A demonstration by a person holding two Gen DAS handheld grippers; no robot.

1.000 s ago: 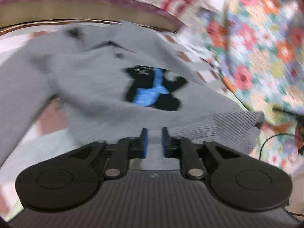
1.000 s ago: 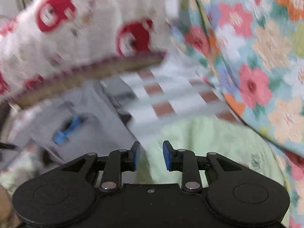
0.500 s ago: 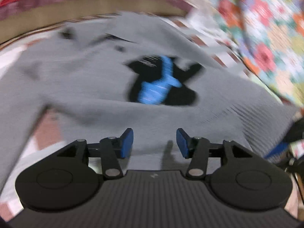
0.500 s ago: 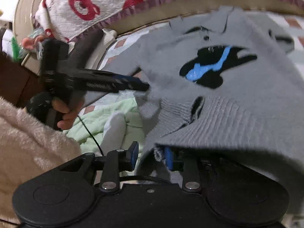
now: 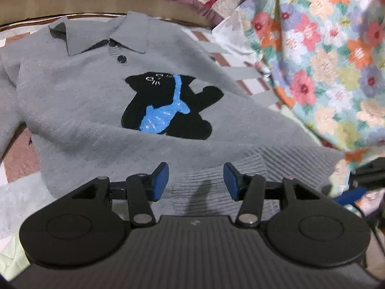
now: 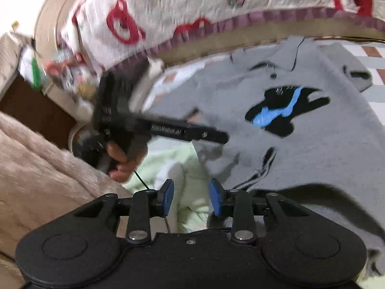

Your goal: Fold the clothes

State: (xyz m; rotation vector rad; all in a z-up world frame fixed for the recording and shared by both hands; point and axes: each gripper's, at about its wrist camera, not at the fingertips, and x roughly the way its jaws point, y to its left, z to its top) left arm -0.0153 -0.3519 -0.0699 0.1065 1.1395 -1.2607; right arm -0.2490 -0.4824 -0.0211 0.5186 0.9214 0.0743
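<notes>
A grey collared sweater with a black cat and blue fish motif lies spread face up on the bed. My left gripper is open and empty over its ribbed hem. In the right wrist view the sweater fills the right side. My right gripper is open and empty at the hem's left corner, over pale green bedding. The hand-held left gripper shows there too, reaching over the sweater's left edge.
A floral quilt is heaped at the right of the sweater. A white quilt with red bears runs along the back. A checked sheet lies under the sweater. A beige fleece sleeve is at the left.
My left gripper opened and let go of the hem. My right gripper swung round to the sweater's hem, released the fold it touched, and opened wider. The sweater now lies flat.
</notes>
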